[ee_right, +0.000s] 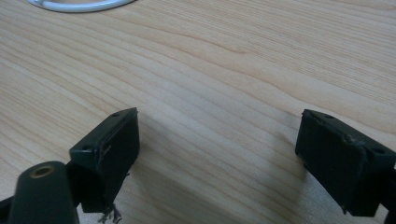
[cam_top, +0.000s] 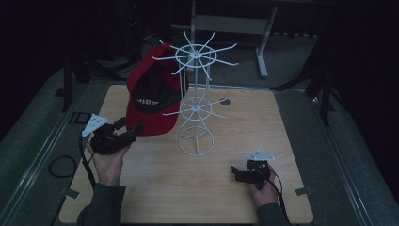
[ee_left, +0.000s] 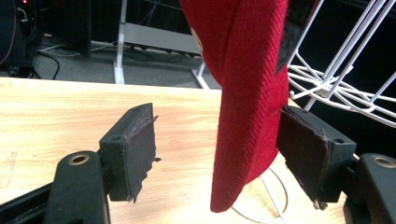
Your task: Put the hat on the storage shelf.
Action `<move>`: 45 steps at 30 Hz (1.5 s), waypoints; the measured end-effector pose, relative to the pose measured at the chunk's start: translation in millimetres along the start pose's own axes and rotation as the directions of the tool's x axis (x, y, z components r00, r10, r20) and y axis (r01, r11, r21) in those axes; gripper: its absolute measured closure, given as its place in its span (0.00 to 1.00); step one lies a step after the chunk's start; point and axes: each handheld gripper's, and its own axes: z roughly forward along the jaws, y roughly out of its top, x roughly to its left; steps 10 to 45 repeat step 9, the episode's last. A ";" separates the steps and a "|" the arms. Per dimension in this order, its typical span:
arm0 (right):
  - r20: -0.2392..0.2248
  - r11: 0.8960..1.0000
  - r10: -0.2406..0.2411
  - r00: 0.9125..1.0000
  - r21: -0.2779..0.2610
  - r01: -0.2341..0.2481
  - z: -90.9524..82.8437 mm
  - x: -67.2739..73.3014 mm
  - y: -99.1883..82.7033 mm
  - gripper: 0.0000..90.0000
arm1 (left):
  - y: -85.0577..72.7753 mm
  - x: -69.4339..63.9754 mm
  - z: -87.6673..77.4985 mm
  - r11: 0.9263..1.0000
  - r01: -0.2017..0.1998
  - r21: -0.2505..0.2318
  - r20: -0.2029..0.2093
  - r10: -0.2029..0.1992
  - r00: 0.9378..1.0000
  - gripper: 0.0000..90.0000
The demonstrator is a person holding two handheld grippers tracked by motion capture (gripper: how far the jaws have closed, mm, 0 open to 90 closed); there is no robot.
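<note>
High view: red fabric baseball cap (cam_top: 153,96) hanging on the left side of the white wire spinner rack (cam_top: 195,101), brim down. Left gripper (cam_top: 131,128) just left of the rack, at the brim. Right gripper (cam_top: 234,172) low on the wooden table (cam_top: 188,188), right of the rack's base ring.

Left gripper view: jaws spread wide, brim (ee_left: 247,116) between them, far pad touching or nearly so, near pad clear. Best drawn straight back from the rack, without snagging the brim.

Right gripper view: jaws released, empty, over bare wood near the rack's ring (ee_right: 79,4). Best kept parked.
</note>
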 end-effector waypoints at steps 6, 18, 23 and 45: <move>0.000 1.000 0.000 1.000 0.000 0.000 0.0 0.0 0.0 0.15 | -3.2 1.4 -0.5 1.000 0.005 0.007 0.002 -0.005 1.000 0.32; 0.000 1.000 0.000 1.000 0.000 0.000 -0.1 0.0 0.0 0.15 | -5.4 2.4 -2.8 1.000 0.005 0.007 0.010 -0.005 1.000 0.33; 0.000 1.000 0.000 1.000 0.000 0.000 -0.1 0.0 0.0 0.15 | -5.4 2.4 -2.8 1.000 0.005 0.007 0.010 -0.005 1.000 0.33; 0.000 1.000 0.000 1.000 0.000 0.000 -0.1 0.0 0.0 0.15 | -5.4 2.4 -2.8 1.000 0.005 0.007 0.010 -0.005 1.000 0.33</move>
